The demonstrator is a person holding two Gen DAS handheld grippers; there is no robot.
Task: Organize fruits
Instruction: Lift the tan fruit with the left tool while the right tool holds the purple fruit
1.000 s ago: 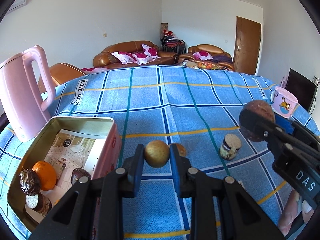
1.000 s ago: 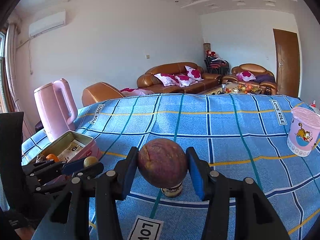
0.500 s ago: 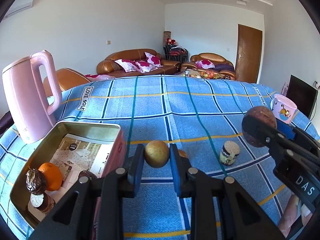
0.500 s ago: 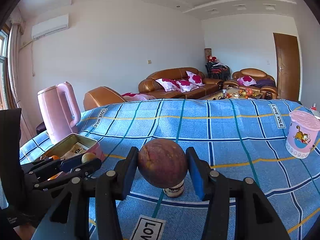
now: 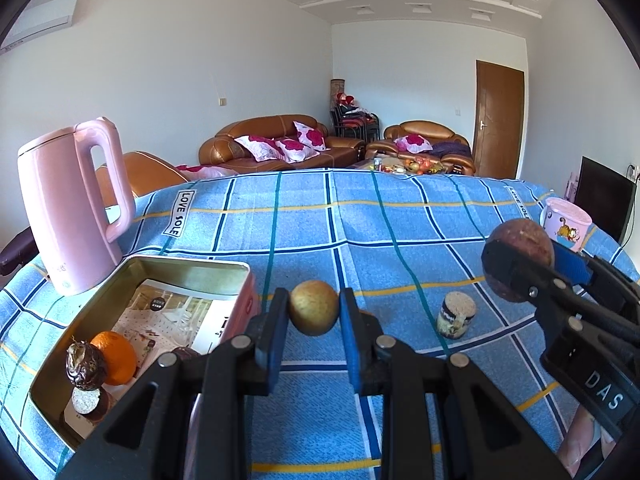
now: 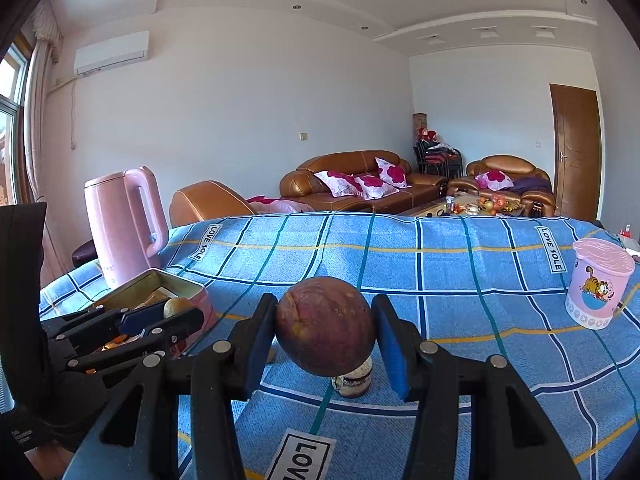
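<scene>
While hovering above the blue checked cloth (image 5: 400,216) printed "LOVE SOLE", gripping a small round yellow-brown fruit (image 5: 313,307) in the left gripper (image 5: 313,312) just beside the open pink metal tin (image 5: 192,268), clamping a large dull-purple round fruit (image 6: 325,331) in the right gripper (image 6: 326,336), lettered "DAS".

White walls; brown leather sofa (image 6: 352,178) against far wall, wooden door (image 6: 575,152) to its right, air conditioner (image 6: 112,53) upper left.

A pink kettle (image 5: 72,208) stands on the blue checked cloth (image 5: 360,224); brown sofas (image 5: 280,144) sit beyond it, a cartoon cup (image 6: 598,282) far right.
</scene>
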